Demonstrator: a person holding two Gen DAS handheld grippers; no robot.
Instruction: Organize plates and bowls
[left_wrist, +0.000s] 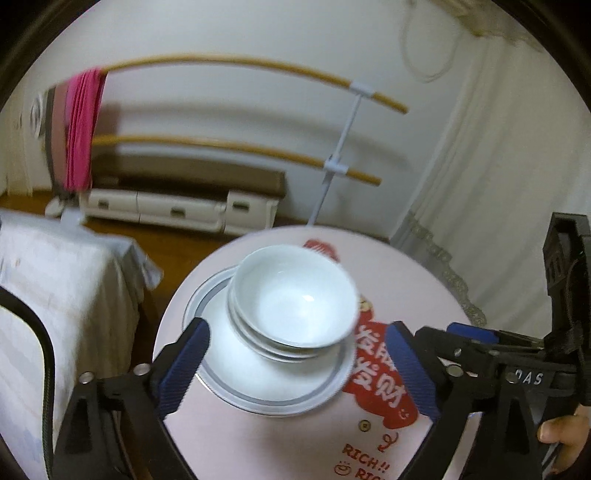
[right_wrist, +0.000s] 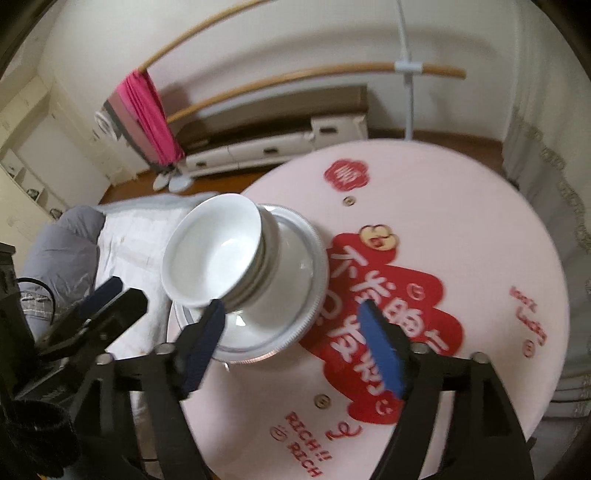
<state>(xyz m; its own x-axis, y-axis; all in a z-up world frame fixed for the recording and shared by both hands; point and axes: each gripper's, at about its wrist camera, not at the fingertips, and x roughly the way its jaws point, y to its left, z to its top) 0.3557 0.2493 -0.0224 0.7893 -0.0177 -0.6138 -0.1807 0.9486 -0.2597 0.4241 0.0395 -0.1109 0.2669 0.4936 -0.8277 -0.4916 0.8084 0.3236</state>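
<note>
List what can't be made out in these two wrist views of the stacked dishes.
- Number of bowls: both views, nested rims merge under motion blur.
- Number of plates: both views, the bowls cover the stack's middle.
- Table near edge: both views, cut off by the frame and the open jaws.
- Small print at the table's right: right wrist view, blurred.

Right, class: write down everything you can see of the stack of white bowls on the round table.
The stack of white bowls looks like glossy glazed ceramic: several nested bowls, their rims showing as close rings under the empty top one; the exact count is unclear. It stands upright, off centre on a white plate with a grey rim band, which lies flat on the pink round table near its edge. Only the plate touches it. The left gripper and right gripper are open and clear of it.
</note>
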